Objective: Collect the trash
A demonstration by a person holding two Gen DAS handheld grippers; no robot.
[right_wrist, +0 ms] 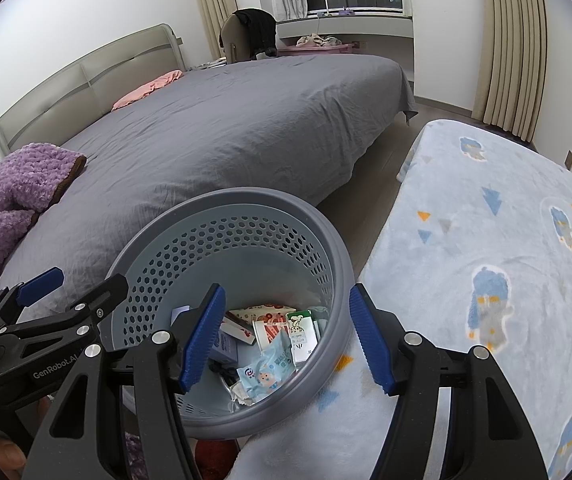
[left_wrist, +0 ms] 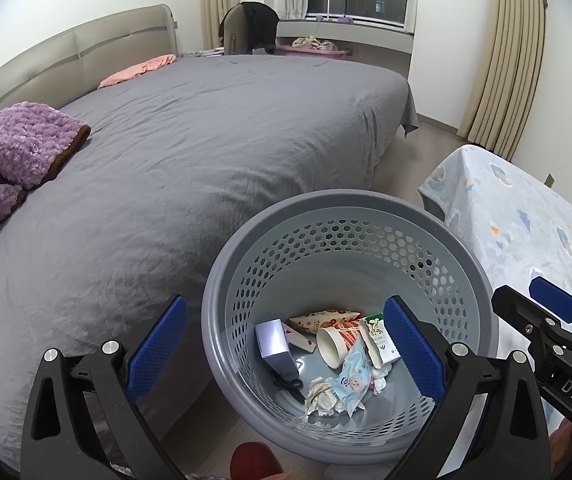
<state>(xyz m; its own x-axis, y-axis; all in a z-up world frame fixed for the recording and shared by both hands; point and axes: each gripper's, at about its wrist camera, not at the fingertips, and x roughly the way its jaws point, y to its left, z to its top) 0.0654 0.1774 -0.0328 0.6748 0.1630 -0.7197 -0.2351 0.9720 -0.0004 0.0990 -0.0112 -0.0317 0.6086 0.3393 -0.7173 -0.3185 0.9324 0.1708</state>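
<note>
While both grippers hang above it, the grey trash basket (left_wrist: 349, 280) sits on the floor in the lower middle of the left wrist view, squeezed between the grey bed (left_wrist: 190, 152) on the left and a pale blue blanket (left_wrist: 525, 232) with cartoon prints on the right. It stands pretty much upright with its mouth open toward the cameras, honeycomb holes all around the wall.

Down at the bottom there's a little pile of trash. A paper cup (left_wrist: 335, 344) lies on its side, long axis running from upper right to lower left of the frame, open mouth pointing lower left. A lilac box (left_wrist: 274, 344) lies left of it, long side running roughly up-down in the frame. A white and green carton (left_wrist: 377, 336) lies tipped over on the right; it has print on it, but too small to read. There's also a light blue wrapper (left_wrist: 351, 376) with a cartoon baby face, some crumpled paper (left_wrist: 321, 396) and black scissors (left_wrist: 287, 382).

The left gripper (left_wrist: 286, 356) has its blue fingers spread wide with nothing between them, just framing the basket. The right gripper (right_wrist: 286, 340) is parted too, not clamping anything; one finger is over the inside of the basket, the other past the rim over the blanket.

Readable text: "GenRobot.AI" on the left gripper's body in the right wrist view, and "DAS" on the right gripper at the right edge of the left wrist view.
</note>
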